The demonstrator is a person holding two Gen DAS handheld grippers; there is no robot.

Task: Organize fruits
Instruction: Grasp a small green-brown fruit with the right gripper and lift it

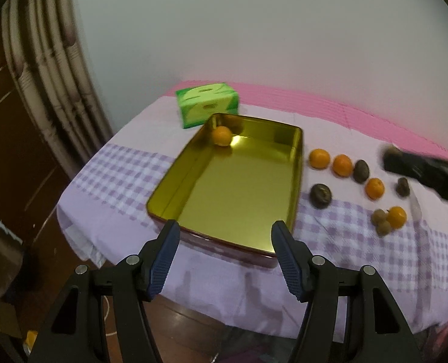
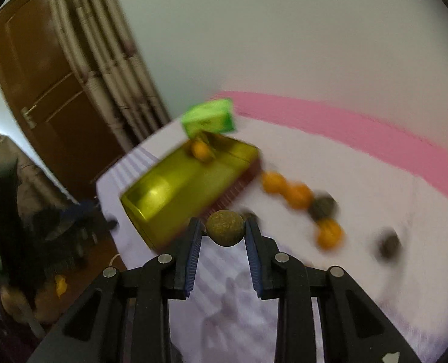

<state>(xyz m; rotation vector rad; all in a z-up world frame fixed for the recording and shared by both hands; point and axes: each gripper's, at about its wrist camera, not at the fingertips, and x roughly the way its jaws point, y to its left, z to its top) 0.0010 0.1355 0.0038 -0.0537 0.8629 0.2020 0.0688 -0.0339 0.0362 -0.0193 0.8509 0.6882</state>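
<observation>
Where the gold tin (image 1: pixel 233 181) sits on your checked cloth (image 1: pixel 118 181), it holds a single orange (image 1: pixel 221 135) tucked into its far left corner; the rest of its shiny, mirror-like floor is bare. Your left tongs (image 1: pixel 225 230) hover near the tin's near rim, spread wide with nothing between the ribbed blue pads (image 1: pixel 163 260). Your right tongs (image 2: pixel 224 233) are narrowed onto a small round brown fruit (image 2: pixel 225 227) with a rough, speckled skin, lifted above the cloth near the tin's right side.

To the right of the tin, loose fruit lies on the cloth: smooth oranges (image 1: pixel 319 158) and dark, dull, wrinkled fruits (image 1: pixel 321 195), with a pair of small brownish ones (image 1: pixel 380 222) touching the nearest orange. A green tissue box (image 1: pixel 207 104) stands behind the tin.

The right wrist view is heavily smeared, so the fruit there is only blobs of colour. In the left view, the right tongs' dark body is blurred and cut off at the edge.
</observation>
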